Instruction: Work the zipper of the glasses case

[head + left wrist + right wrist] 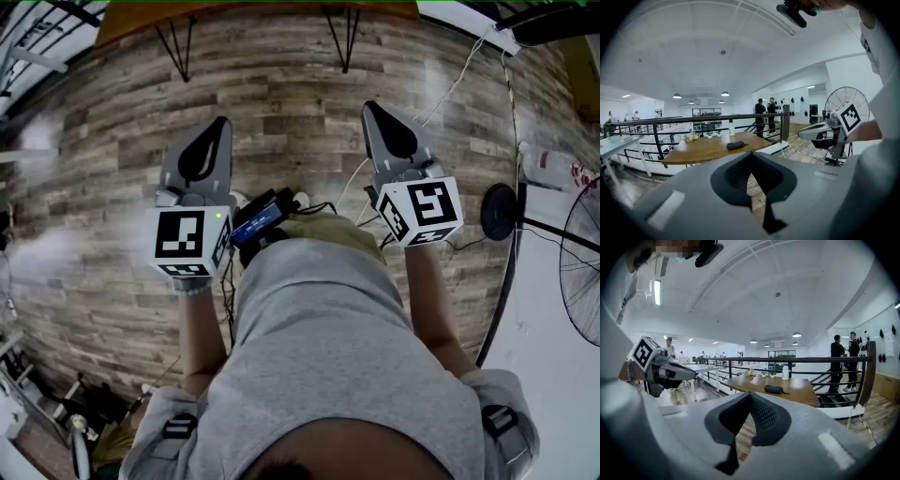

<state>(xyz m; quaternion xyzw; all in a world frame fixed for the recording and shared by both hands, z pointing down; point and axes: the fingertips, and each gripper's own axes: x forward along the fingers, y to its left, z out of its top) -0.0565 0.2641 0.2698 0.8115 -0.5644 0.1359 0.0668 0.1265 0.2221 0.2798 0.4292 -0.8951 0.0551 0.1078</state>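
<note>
Gripper L (222, 123), gripper R (370, 107) fwd, near-level

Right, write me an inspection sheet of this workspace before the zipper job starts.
Surface: wooden table ahead, beyond both grippers; plank floor underfoot.
Job's things: dark glasses case lying on the table, untouched; zipper too small to read.
Clutter: white bottle and small plants towards the table's far side.
Grippers: left gripper and right gripper both shut, nothing between the jaws, held in the air short of the table.
Cables: white cable and striped cable on the floor.
Surroundings: black railing, standing fan, two people by the railing.
</note>
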